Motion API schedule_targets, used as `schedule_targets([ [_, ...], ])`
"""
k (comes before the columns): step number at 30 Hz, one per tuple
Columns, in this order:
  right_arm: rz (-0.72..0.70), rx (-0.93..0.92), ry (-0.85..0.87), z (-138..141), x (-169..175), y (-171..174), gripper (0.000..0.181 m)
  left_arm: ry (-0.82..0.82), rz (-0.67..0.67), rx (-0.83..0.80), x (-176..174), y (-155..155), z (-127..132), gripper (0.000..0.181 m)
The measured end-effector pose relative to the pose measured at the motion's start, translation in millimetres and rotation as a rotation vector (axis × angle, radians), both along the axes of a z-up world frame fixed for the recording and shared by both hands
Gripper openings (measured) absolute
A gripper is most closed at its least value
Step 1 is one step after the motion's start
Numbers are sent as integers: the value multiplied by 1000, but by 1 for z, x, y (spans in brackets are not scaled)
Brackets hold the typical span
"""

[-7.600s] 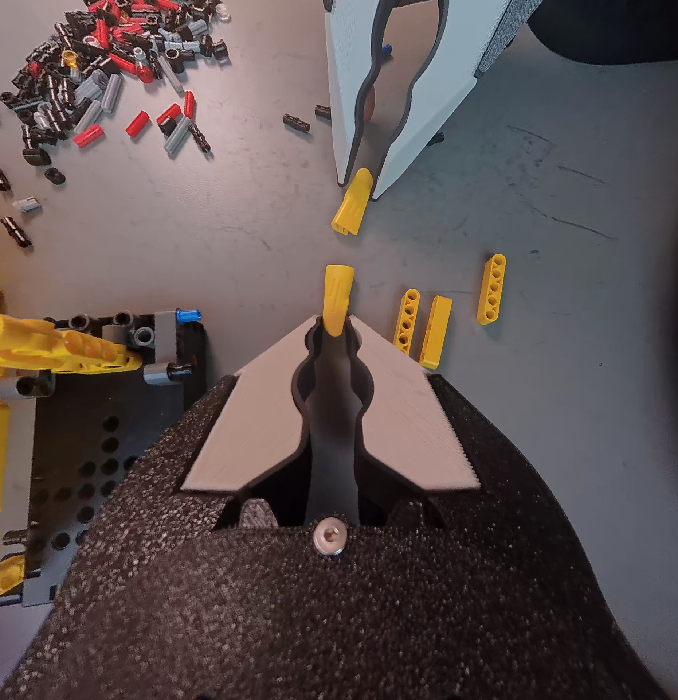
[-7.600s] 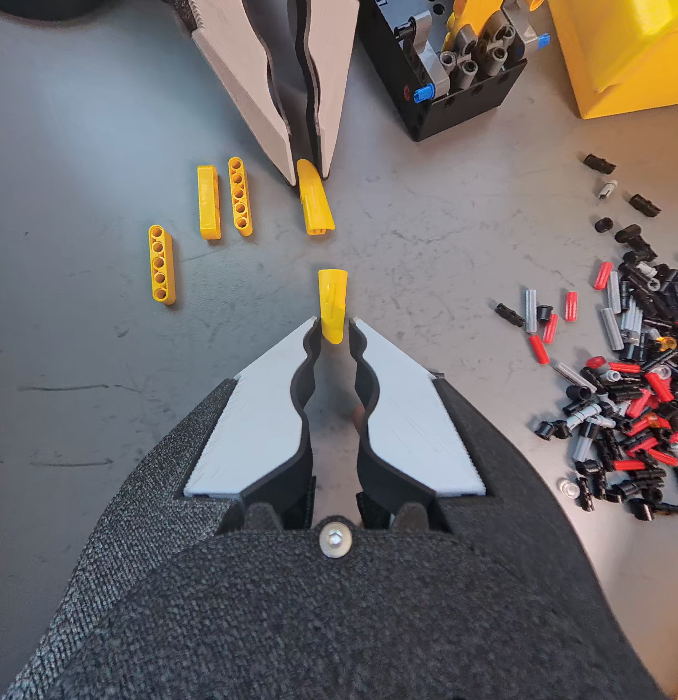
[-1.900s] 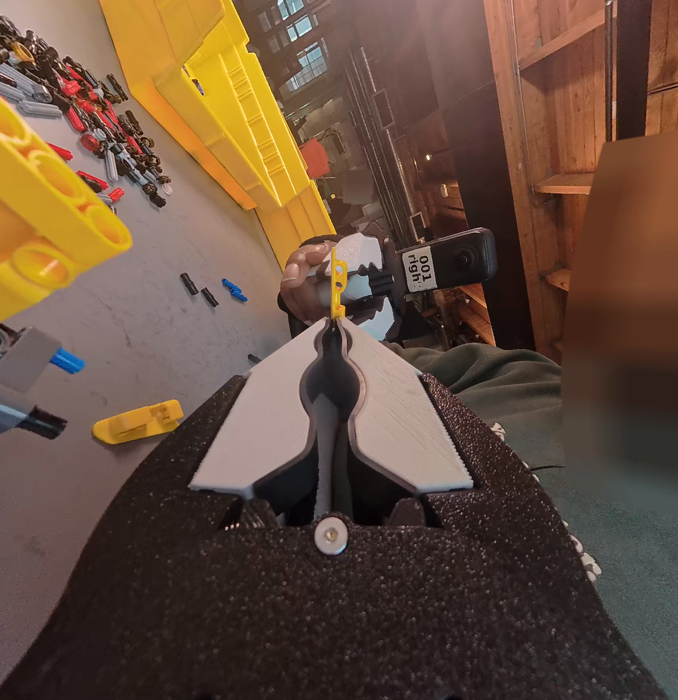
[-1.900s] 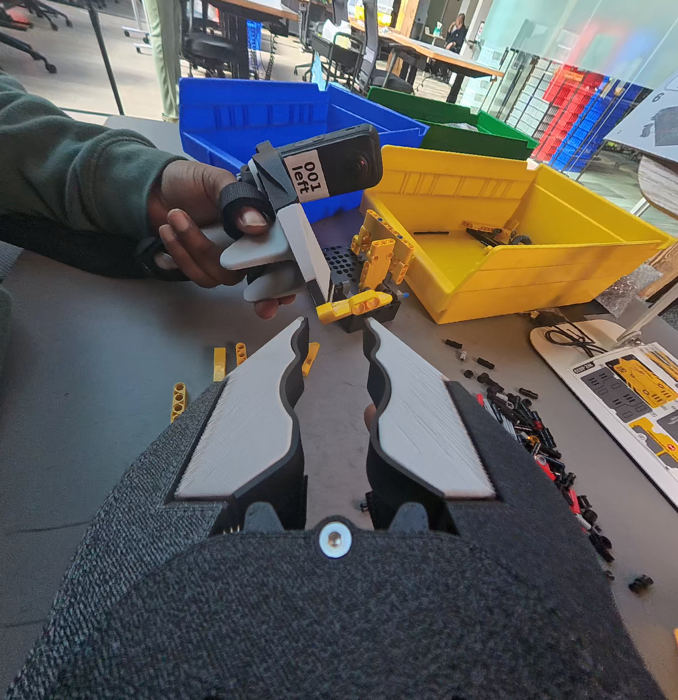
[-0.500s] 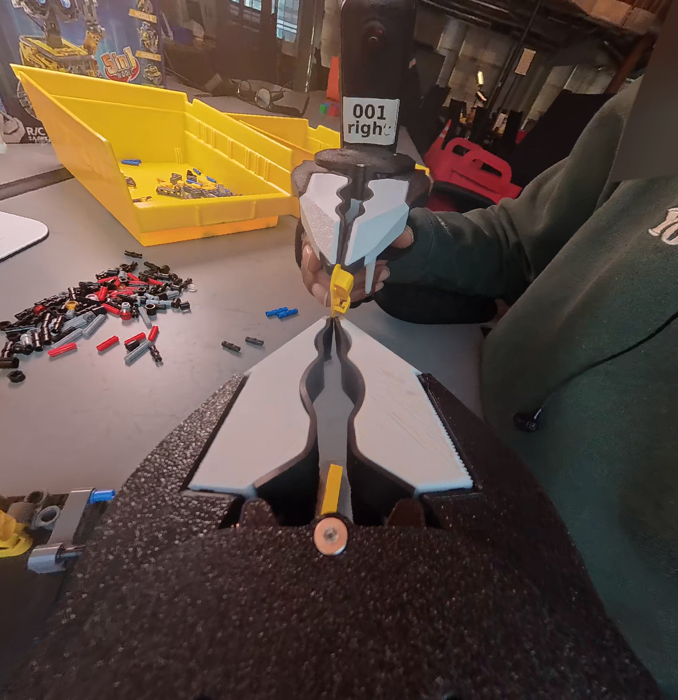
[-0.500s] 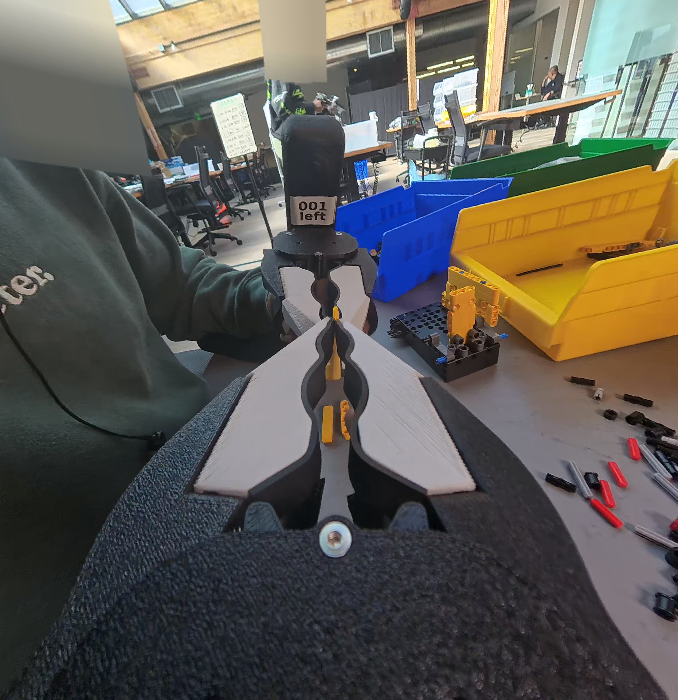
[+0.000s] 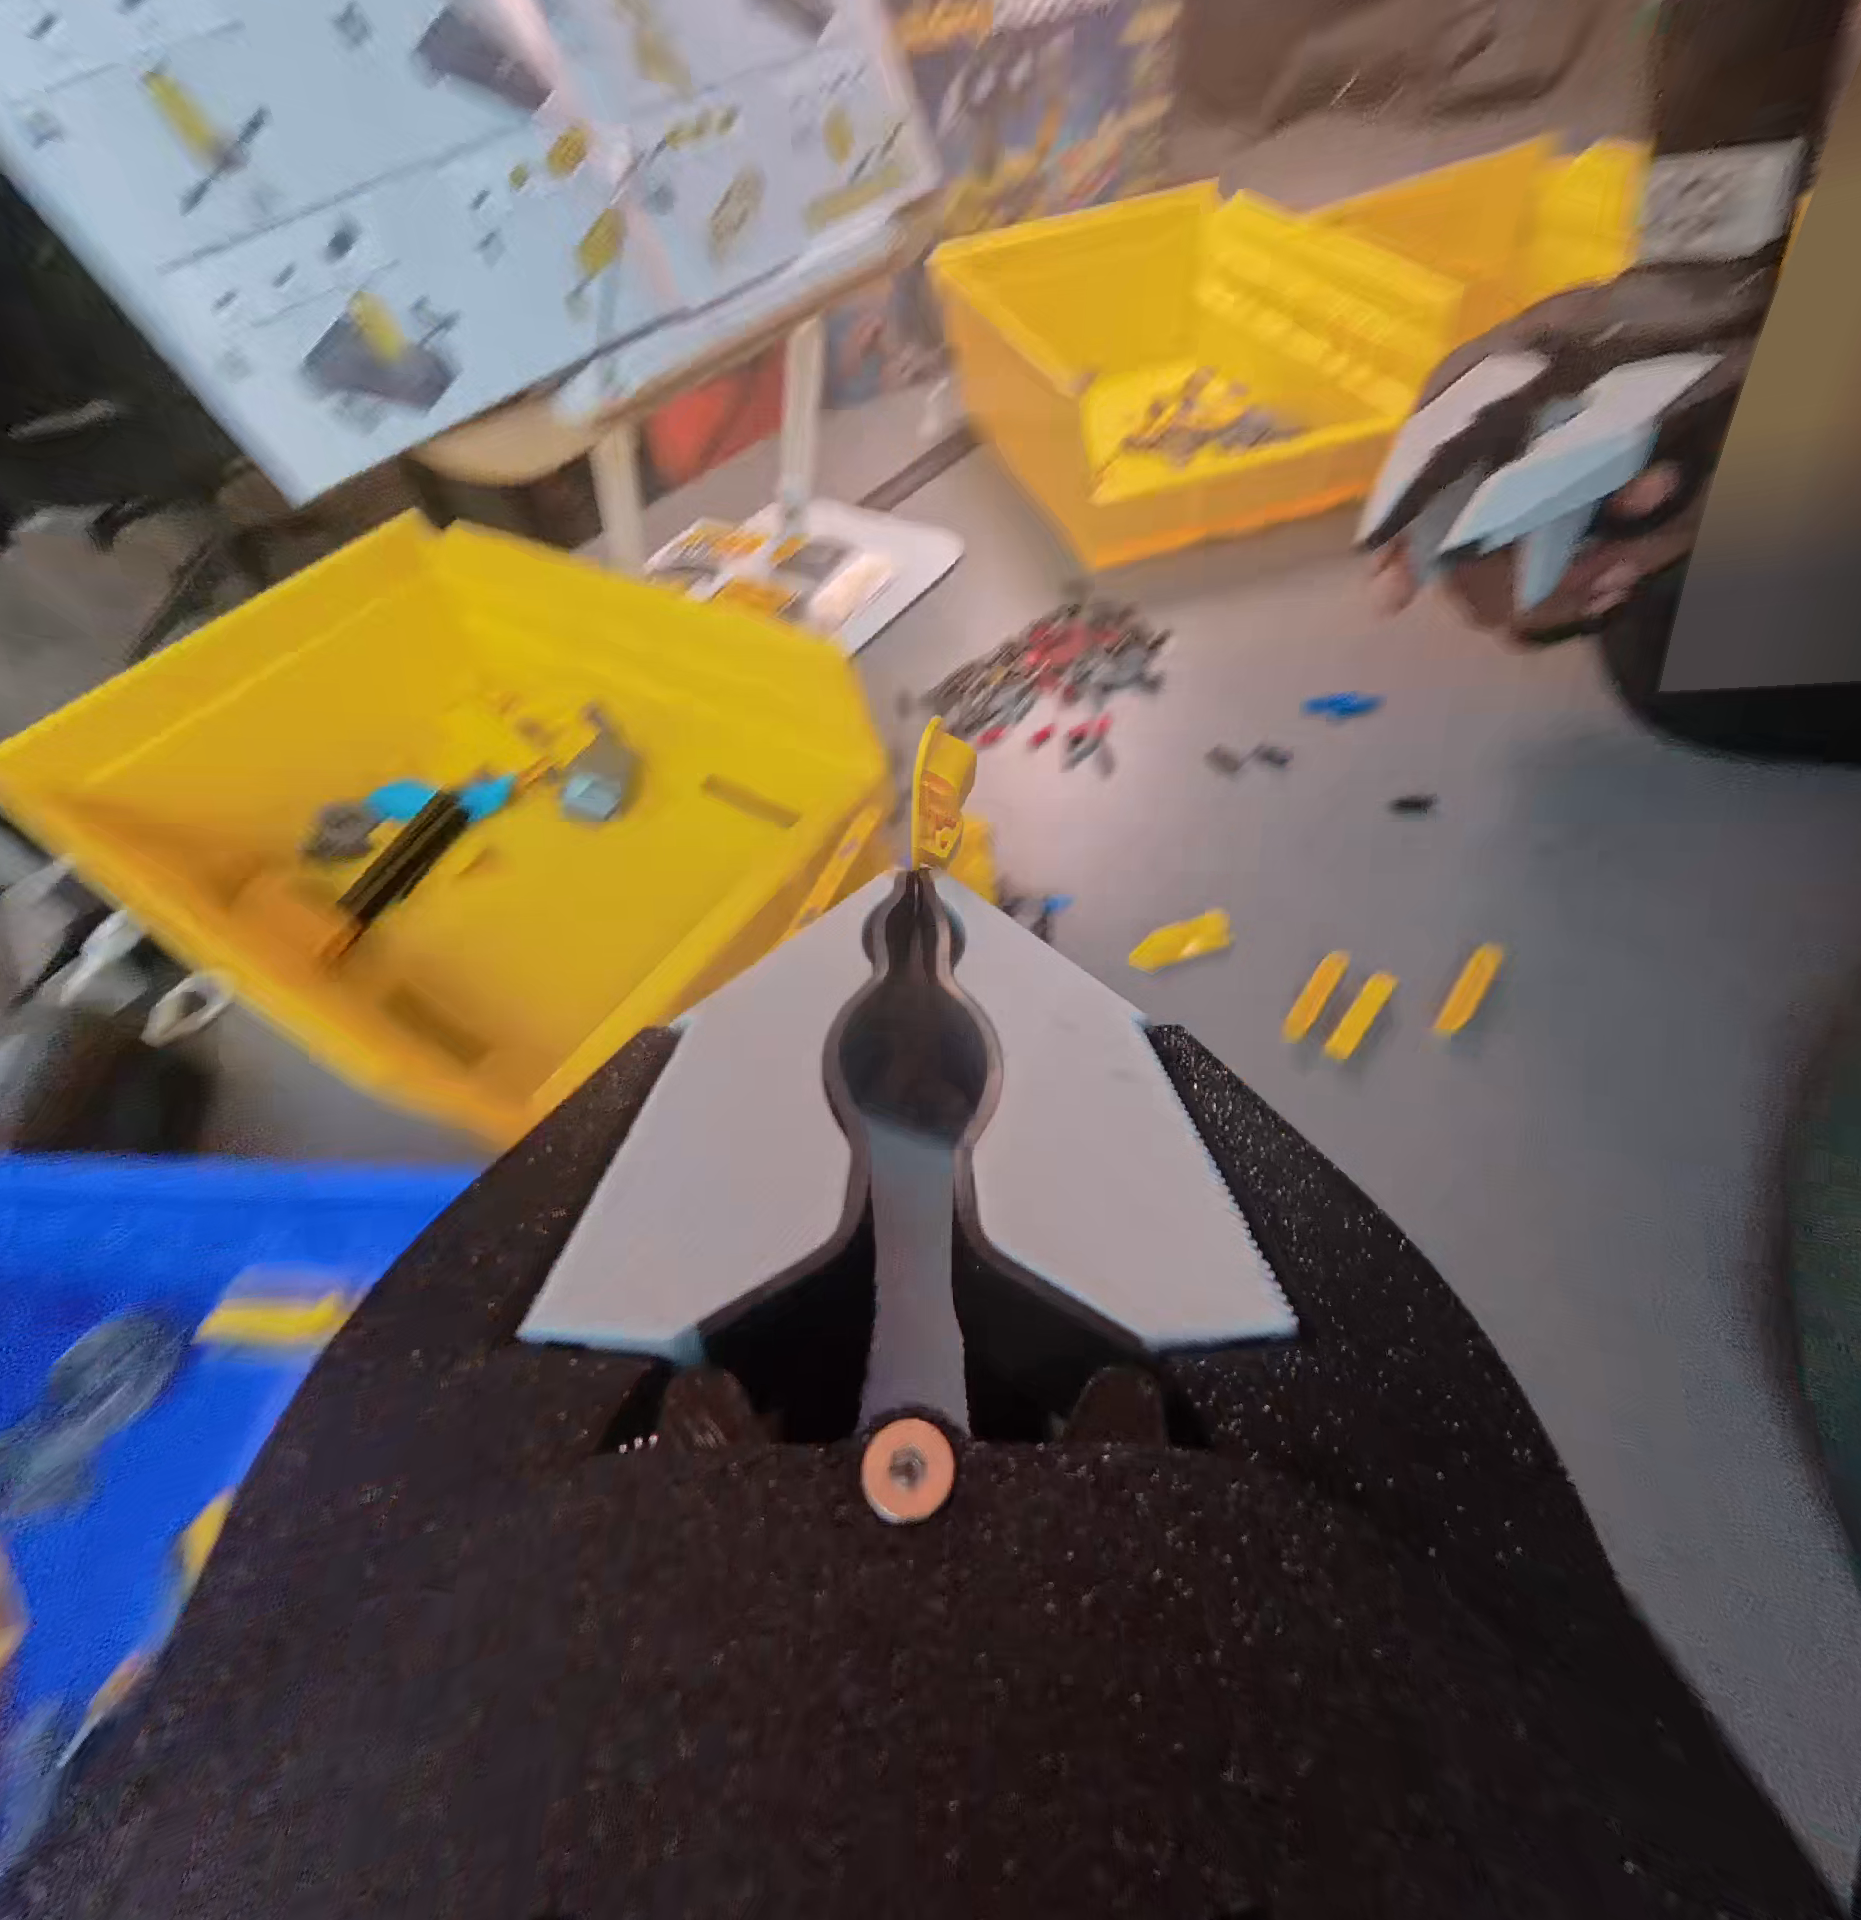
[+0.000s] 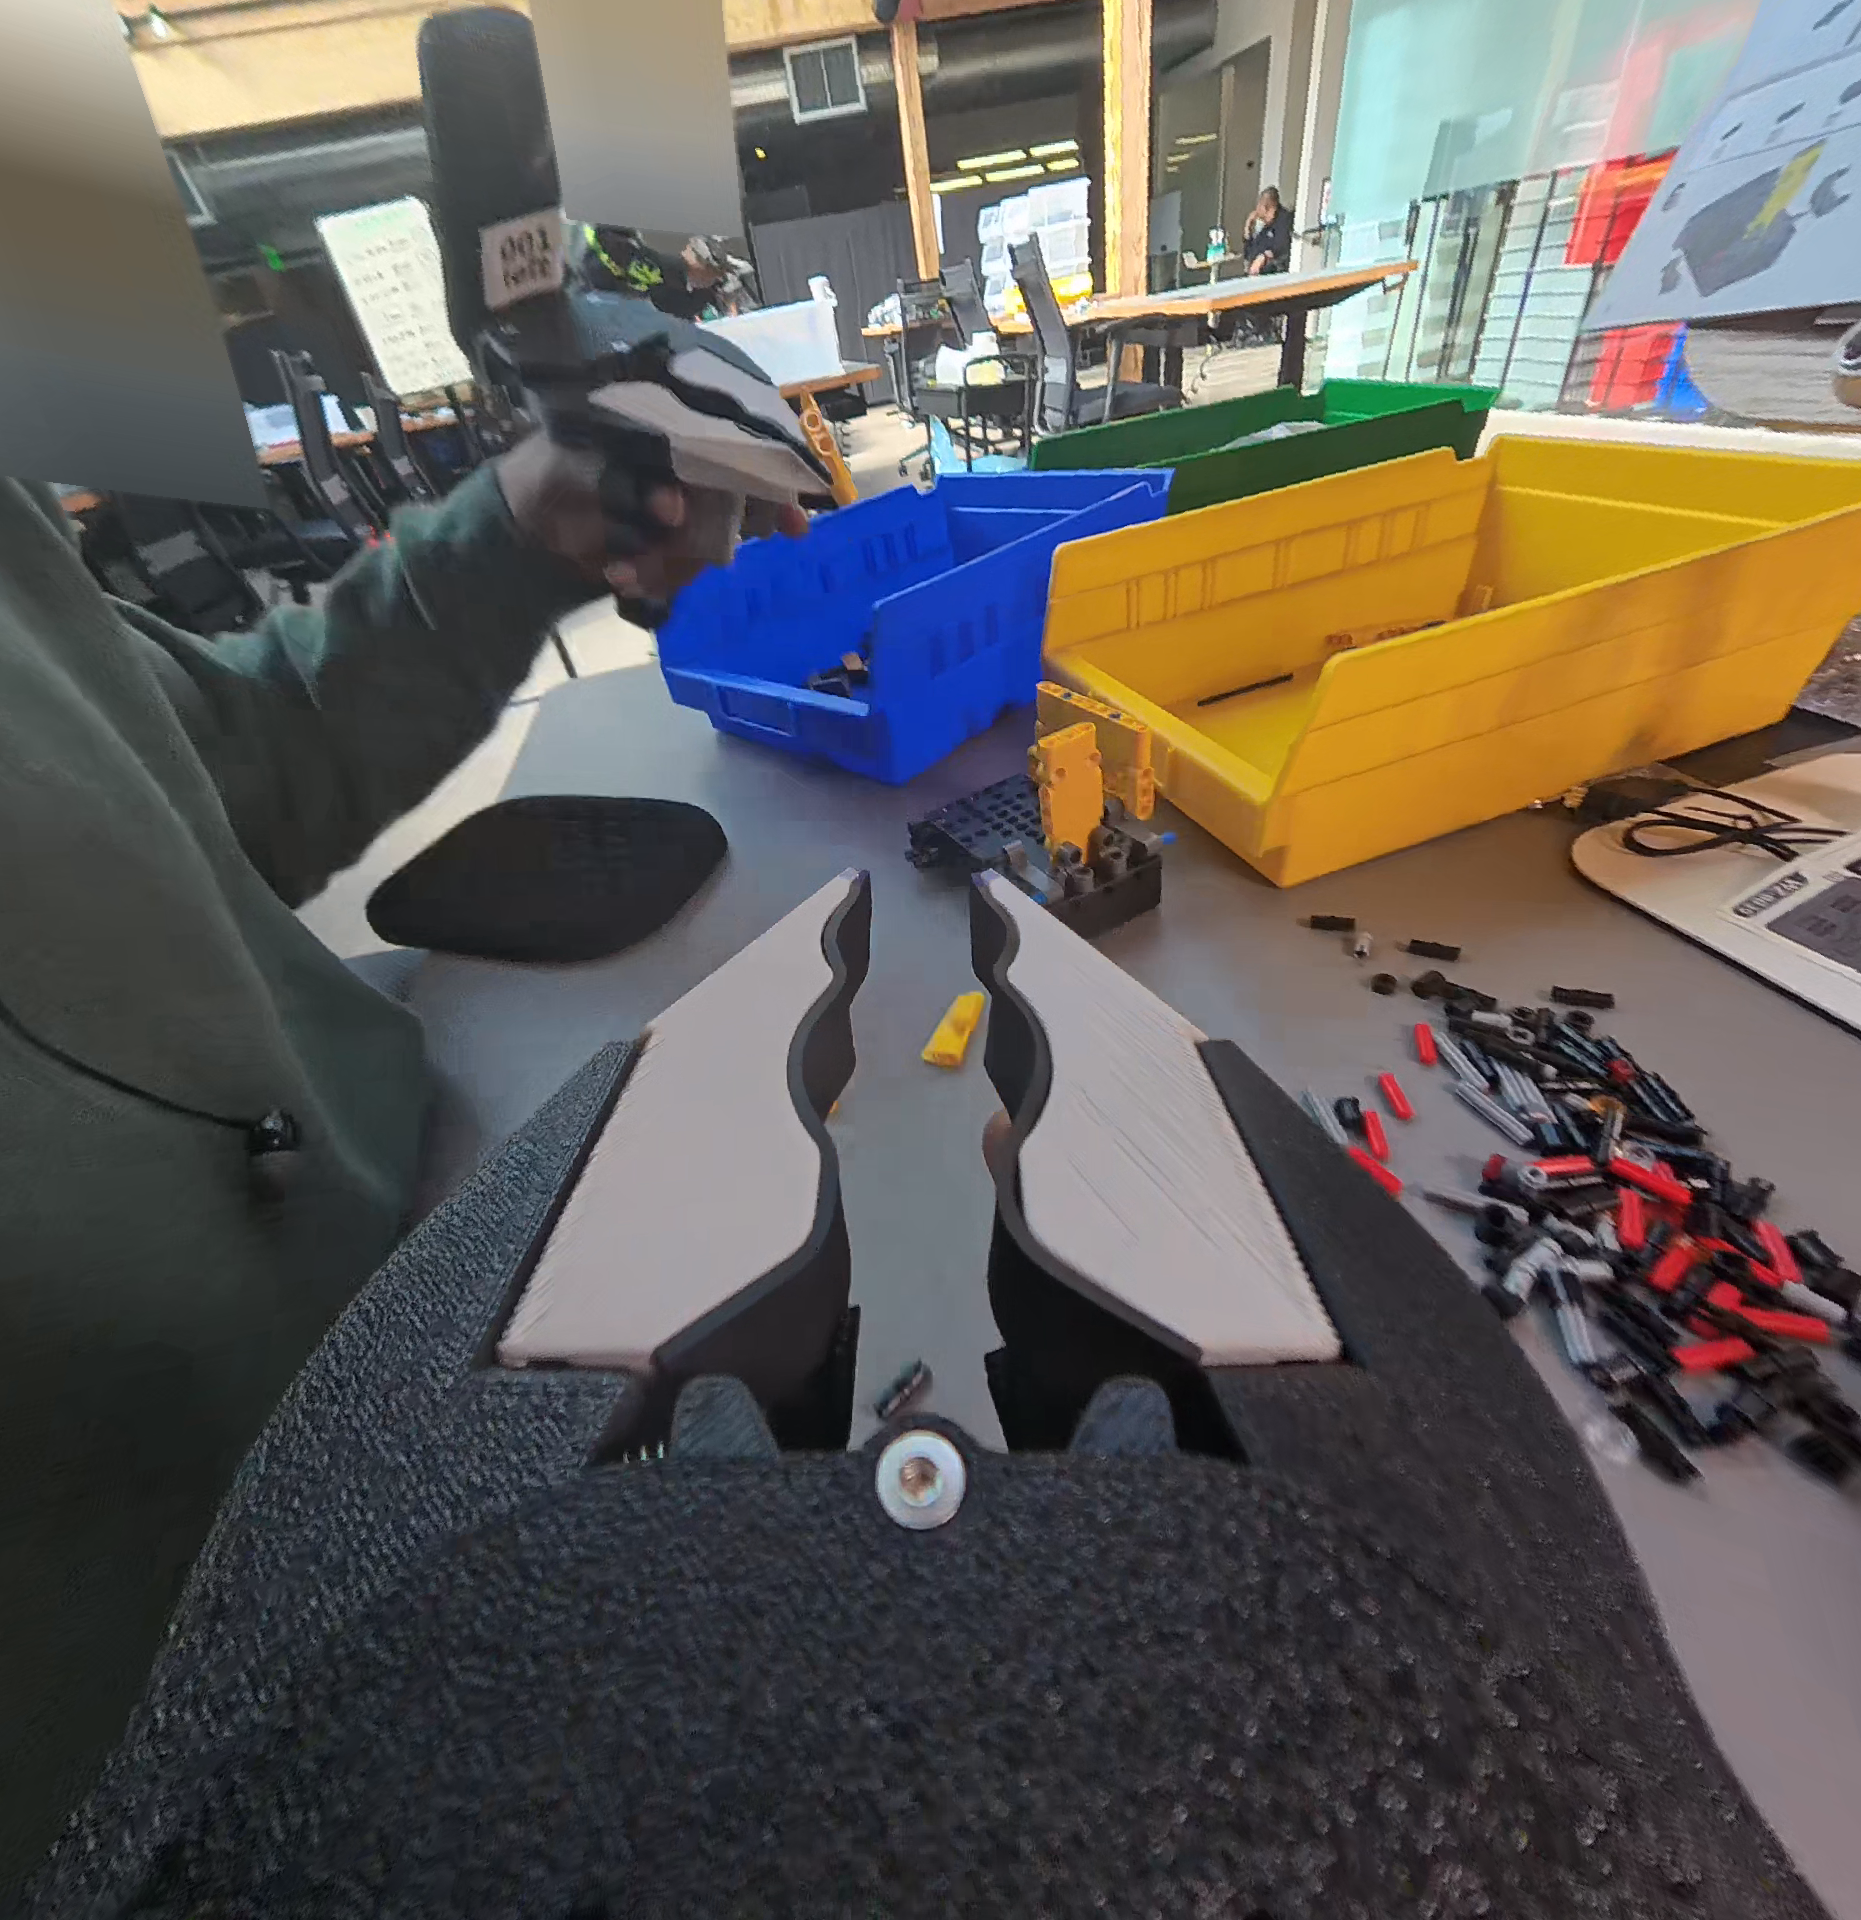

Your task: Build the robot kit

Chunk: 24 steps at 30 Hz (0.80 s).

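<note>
My left gripper is shut on a small yellow curved panel piece, which sticks up from its tips, raised above the table. The right wrist view shows that gripper high at the upper left with the yellow piece in it. My right gripper is open and empty, low over the grey table; it also shows far right in the left wrist view. A second yellow panel piece lies on the table between its fingers. A black base with a yellow build stands just beyond.
Yellow bins, a blue bin and a green bin stand at the back. A heap of red, black and grey pins lies right. Three yellow beams lie on the table. An instruction sheet lies far right. One gripper's finger ends stand about 20 cm off the other's.
The two grippers were tip to tip on the yellow piece; now my right gripper has opened and let go, and my left gripper has swung away with the piece.
</note>
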State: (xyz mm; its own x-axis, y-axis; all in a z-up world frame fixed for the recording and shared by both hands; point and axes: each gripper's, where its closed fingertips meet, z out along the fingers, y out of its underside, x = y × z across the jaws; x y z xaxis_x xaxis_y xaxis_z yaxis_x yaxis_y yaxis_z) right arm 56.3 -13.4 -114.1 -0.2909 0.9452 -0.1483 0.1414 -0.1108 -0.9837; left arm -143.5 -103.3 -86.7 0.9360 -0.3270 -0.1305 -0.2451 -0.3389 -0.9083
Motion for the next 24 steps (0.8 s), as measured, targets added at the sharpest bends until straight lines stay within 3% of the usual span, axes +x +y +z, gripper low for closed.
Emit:
schedule_targets([
  [3,-74,8,-32,-15,15,14,19,218,271,-330,-96,-64,-35,0],
  [5,-103,-24,-26,-18,19,20,19,263,316,-529,-122,-101,-59,0],
  [8,-114,-8,-28,-17,15,22,19,307,302,-700,-137,-124,-85,0],
  [13,-103,13,-51,-23,13,18,19,333,224,-811,-143,-116,-104,2],
  [16,-117,12,-49,-24,15,21,19,241,221,-790,-157,-97,-98,15],
  [20,-125,-1,-44,-23,15,24,19,142,373,-735,-214,-58,-84,16],
  [24,-120,9,-60,-27,14,23,19,138,534,-829,-273,-33,-107,20],
])
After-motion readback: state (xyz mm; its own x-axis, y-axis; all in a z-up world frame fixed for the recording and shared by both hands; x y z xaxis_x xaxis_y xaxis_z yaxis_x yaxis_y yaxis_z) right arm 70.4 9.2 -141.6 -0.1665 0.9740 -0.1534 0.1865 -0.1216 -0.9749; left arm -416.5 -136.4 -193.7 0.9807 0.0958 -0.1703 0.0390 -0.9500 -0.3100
